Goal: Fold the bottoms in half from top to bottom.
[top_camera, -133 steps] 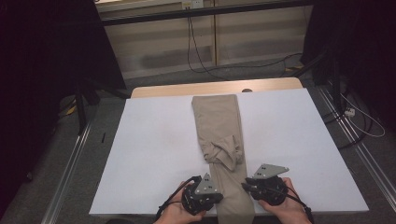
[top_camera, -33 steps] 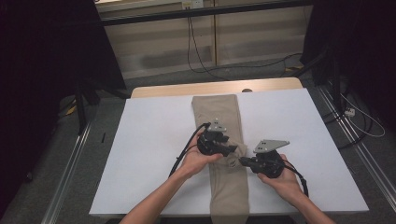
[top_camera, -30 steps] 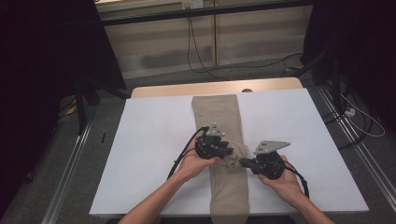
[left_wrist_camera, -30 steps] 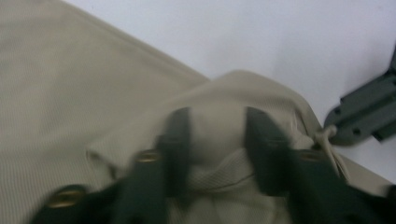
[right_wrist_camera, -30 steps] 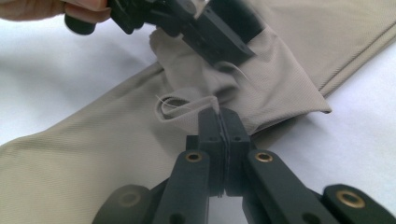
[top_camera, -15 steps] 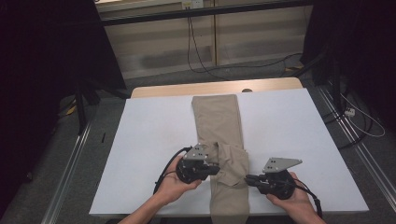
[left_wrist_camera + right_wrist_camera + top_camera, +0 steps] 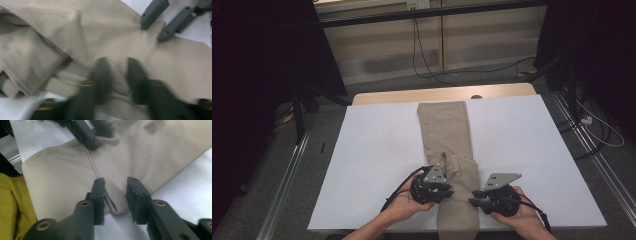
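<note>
Beige trousers (image 7: pixel 451 150) laid lengthwise down the middle of the white table (image 7: pixel 362 150), near end rumpled and hanging over the front edge. Left gripper (image 7: pixel 447 190) at the cloth's left edge, jaws pinched on a fold of it (blurred in the left gripper view (image 7: pixel 117 72)). Right gripper (image 7: pixel 476 196) at the right edge, jaws slightly apart astride the hem, just opening, pads not pressing (image 7: pixel 115 192). Nothing else on the sheet; no obstacle between the two. Compared with a second ago: both hands drawn back toward the near edge, the bunched fold pulled along. Wooden strip (image 7: pixel 437 94) beyond the sheet, cables (image 7: pixel 422 55) on grey floor, dark surroundings.
</note>
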### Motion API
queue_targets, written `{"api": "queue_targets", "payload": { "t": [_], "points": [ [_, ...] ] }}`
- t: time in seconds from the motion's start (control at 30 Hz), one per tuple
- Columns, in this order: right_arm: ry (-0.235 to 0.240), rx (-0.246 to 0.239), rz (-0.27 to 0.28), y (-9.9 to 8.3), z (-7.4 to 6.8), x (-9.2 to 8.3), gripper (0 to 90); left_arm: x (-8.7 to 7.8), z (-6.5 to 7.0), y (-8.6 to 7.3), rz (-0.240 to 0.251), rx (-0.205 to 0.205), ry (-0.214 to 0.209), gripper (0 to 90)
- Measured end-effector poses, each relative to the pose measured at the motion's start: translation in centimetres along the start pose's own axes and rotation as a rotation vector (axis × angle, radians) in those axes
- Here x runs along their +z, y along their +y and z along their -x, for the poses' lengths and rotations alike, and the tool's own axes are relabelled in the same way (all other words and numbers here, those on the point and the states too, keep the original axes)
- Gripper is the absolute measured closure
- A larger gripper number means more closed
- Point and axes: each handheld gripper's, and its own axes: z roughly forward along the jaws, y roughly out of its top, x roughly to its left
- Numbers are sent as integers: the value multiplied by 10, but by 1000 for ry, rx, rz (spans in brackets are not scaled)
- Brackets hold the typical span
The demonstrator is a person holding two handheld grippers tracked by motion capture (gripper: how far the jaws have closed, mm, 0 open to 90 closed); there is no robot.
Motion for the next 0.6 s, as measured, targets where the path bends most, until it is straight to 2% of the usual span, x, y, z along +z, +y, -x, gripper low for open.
{"api": "queue_targets", "payload": {
  "t": [0.07,0.13,0.23,0.3,0.4,0.5,0.6],
  "points": [
    [-17,2,-3,0,0,-1,842,-1,2,-1,7,-18,-1,887],
    [-9,9,3,1,0,-2,879,-5,4,-1,4,-30,-21,892],
    [8,5,16,2,-3,-5,885,-12,12,-5,24,-69,-44,893],
    [19,9,30,2,-7,-9,887,-17,17,-7,18,-91,-54,893],
    [47,16,50,1,-14,-16,888,-29,25,-12,21,-106,-65,893],
    [74,3,58,0,-26,-20,888,-37,38,-19,23,-122,-70,893],
    [94,-3,48,-7,-39,-25,888,-40,51,-25,12,-116,-105,893]
  ]
}}
